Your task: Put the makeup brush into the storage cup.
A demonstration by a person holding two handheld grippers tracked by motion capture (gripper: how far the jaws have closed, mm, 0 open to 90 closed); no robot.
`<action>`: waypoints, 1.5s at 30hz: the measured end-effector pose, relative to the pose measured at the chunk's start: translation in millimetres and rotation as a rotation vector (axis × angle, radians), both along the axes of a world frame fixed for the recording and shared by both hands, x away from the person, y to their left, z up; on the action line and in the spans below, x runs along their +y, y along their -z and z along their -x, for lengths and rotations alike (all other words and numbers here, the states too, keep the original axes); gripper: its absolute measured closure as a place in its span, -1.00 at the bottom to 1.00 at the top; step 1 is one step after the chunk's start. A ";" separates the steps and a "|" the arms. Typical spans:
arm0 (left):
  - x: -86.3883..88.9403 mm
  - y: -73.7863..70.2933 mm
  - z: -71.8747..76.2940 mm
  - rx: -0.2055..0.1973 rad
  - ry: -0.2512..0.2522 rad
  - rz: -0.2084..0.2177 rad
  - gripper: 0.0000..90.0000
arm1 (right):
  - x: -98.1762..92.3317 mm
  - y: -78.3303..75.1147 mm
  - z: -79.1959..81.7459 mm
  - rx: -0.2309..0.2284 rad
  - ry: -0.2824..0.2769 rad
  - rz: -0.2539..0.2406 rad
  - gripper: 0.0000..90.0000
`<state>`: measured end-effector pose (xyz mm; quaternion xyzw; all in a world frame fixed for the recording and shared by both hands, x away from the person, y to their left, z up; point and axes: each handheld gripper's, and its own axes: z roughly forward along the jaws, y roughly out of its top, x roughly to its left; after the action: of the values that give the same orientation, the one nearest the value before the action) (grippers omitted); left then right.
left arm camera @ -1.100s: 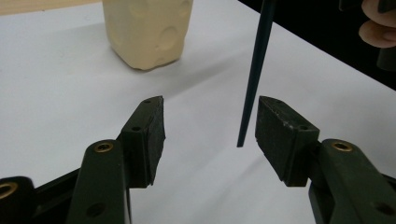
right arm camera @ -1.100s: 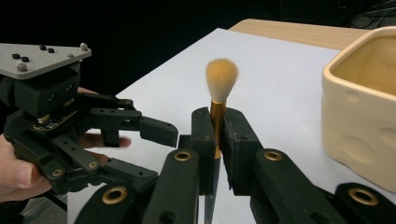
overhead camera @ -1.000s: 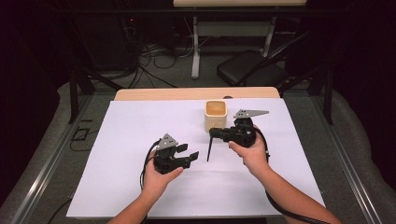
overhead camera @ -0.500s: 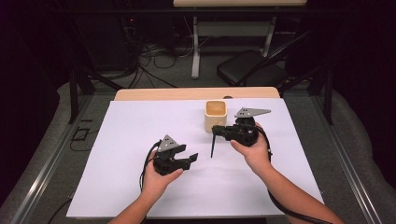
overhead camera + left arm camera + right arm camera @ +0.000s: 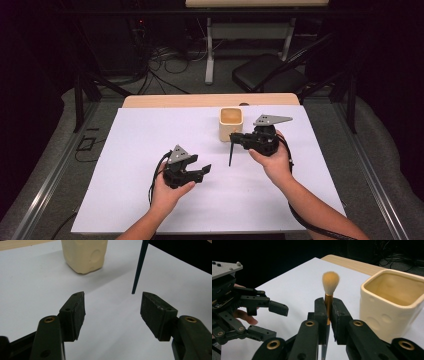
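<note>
Left gripper [image 5: 204,170] first: held low over the white sheet [image 5: 135,150], jaws wide apart and just now opening further, nothing between them. Probably let go on purpose, after handing over or while waiting to help, and aimed toward the middle of the table.

Next along, a make-up brush [image 5: 330,280]: pinched at its metal collar by the right gripper [image 5: 328,312], jaws closed hard on it, bristles up and the dark handle hanging down with its tip just above the sheet. Gripped near the head, likely so that the handle can go first into the cream cup [image 5: 231,131] just beside it, standing empty at the far edge.

From the right gripper view: tuft, collar and bare cup interior, none of it legible from the high view. From the left gripper view: a sliver of space under the handle tip. From the high view: how both hands lie relative to the cup.
</note>
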<state>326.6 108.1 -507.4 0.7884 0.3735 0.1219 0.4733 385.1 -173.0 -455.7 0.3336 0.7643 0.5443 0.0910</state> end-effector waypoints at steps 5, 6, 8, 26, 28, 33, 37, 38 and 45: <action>2.2 -0.1 -0.3 0.025 -0.004 0.011 -0.18 | -2.6 -0.5 -0.1 -0.006 0.008 0.007 0.86; 2.7 -0.2 -0.4 0.024 -0.003 0.009 -0.18 | -2.8 -0.4 0.0 -0.008 0.009 0.005 0.86; 3.0 -0.3 -0.2 0.022 -0.005 0.006 -0.18 | -3.6 -0.4 0.1 -0.008 0.010 0.009 0.86; 8.7 -0.5 3.7 -0.005 -0.028 -0.033 -0.30 | -10.7 -2.0 -0.7 -0.029 0.038 0.018 0.86; 9.2 0.4 4.1 -0.008 -0.035 -0.036 -0.31 | -11.6 -2.2 -0.9 -0.030 0.040 0.022 0.86; 12.0 1.7 4.7 -0.008 -0.042 -0.034 -0.35 | -13.5 -2.9 -1.2 -0.033 0.047 0.025 0.86; 14.3 2.0 5.6 -0.007 -0.047 -0.030 -0.35 | -14.6 -4.0 -1.7 -0.034 0.050 0.031 0.86; 15.1 2.3 5.9 -0.010 -0.050 -0.030 -0.35 | -14.6 -4.1 -1.9 -0.035 0.052 0.028 0.86; 17.8 5.4 7.2 -0.004 -0.055 -0.029 -0.35 | -15.6 -4.3 -4.5 -0.039 0.060 0.033 0.86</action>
<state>319.4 125.9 -512.7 0.7843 0.3925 0.1417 0.4591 389.5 -188.6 -451.4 0.3442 0.7610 0.5348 0.1278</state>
